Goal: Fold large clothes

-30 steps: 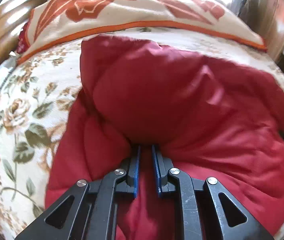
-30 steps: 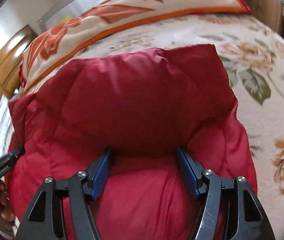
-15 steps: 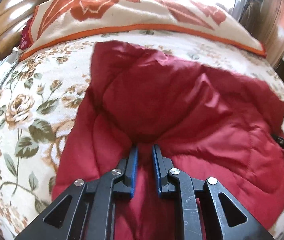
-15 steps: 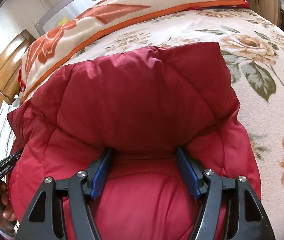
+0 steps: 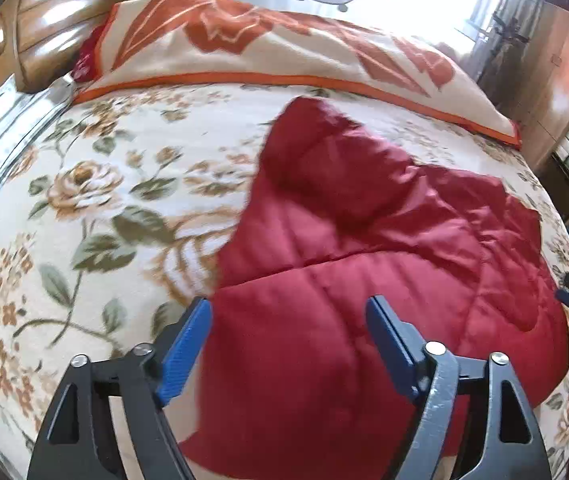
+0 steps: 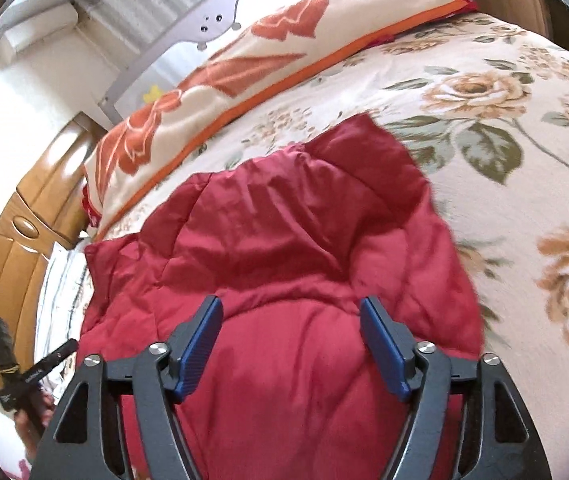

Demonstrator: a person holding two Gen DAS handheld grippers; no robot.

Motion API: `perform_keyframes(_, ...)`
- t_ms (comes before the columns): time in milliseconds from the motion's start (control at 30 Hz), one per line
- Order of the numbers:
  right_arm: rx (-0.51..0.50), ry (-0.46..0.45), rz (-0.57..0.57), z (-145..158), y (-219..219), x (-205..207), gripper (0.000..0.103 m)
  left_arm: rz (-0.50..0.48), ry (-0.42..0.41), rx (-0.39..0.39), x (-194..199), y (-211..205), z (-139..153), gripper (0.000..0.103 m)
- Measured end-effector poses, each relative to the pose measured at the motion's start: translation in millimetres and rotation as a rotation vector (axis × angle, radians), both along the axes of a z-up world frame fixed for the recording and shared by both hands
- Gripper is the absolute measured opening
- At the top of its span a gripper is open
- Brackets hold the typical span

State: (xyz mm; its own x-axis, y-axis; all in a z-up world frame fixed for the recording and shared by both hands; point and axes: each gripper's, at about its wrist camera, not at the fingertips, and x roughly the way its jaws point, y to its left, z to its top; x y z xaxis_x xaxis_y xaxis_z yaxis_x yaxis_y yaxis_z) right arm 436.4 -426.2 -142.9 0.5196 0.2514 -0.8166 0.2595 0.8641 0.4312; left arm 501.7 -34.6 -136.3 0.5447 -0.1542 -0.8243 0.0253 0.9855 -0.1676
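Left wrist: floral bedspread (image 5: 84, 208), wooden headboard (image 5: 44, 52)

Left tongs (image 5: 288, 318) now opening off the red jacket (image 5: 384, 248) (apparently released), right tongs (image 6: 290, 316) widening too.

A red padded jacket (image 5: 364, 248) is spread folded on a flowered bedspread (image 5: 84, 200). Above it the left gripper (image 5: 288, 320) is held, its jaws opening, with nothing pressed between the blue pads (image 5: 184, 344).
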Motion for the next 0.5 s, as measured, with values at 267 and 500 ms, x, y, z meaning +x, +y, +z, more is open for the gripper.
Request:
perform_keyframes(267,-0.098,-0.038,-0.018,23,-25,-38,0.088,0.025,0.052,-0.092,10,31,-15,0.089)
perform_keyframes(500,-0.035,0.014,-0.023,6,-55,-48,0.09,-0.015,0.077,-0.171,21,40,-28,0.094)
